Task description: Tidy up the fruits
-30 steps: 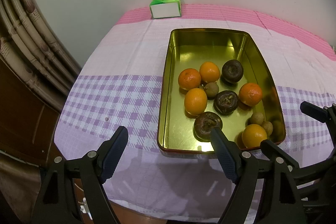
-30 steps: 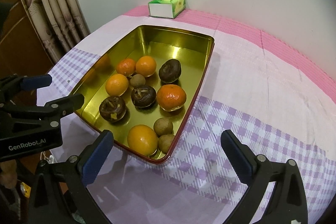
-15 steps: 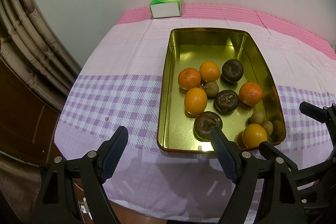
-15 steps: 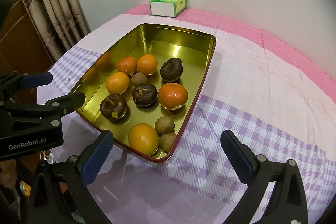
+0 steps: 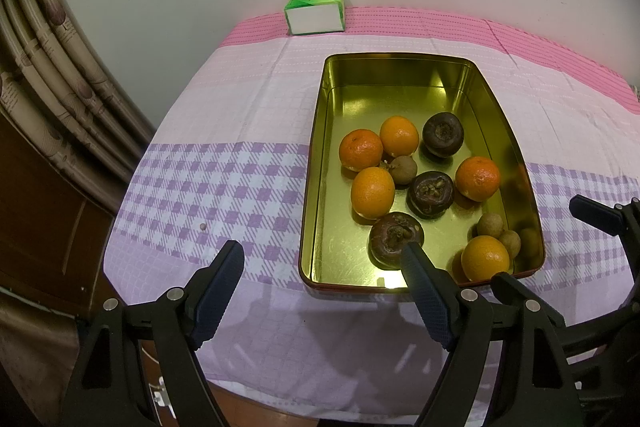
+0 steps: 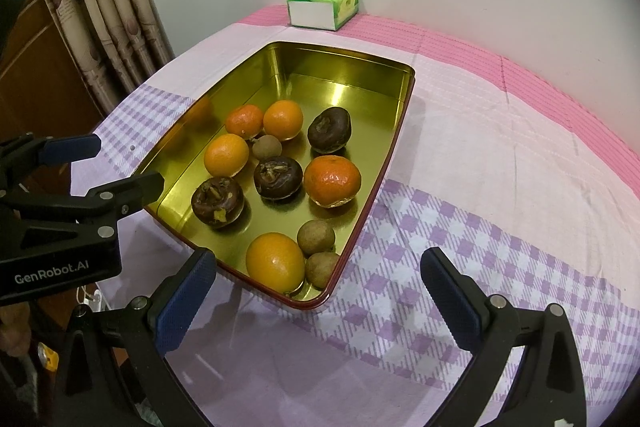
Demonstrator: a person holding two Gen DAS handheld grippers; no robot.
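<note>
A gold metal tray [image 5: 316,163] [image 6: 396,131] on the pink and purple cloth holds several oranges [image 5: 373,192] [image 6: 275,261], three dark mangosteens [image 5: 396,240] [image 6: 278,177] and three small brown longans [image 5: 403,169] [image 6: 316,237]. My left gripper [image 5: 322,263] hovers open over the tray's near left corner, nothing between its fingers. My right gripper [image 6: 318,277] hovers open over the tray's near right corner, just in front of an orange and two longans. Each gripper also shows in the other view, the right gripper [image 5: 600,227] and the left gripper [image 6: 100,167].
A green and white box [image 5: 316,10] [image 6: 324,7] stands at the table's far edge against the wall. Brown curtains [image 5: 52,75] [image 6: 104,11] hang on the left beside dark wood furniture. The table's near edge lies just under both grippers.
The right wrist view has shifted slightly, with the tray a little closer and more to the right. The left gripper has barely moved. Both stay open.
</note>
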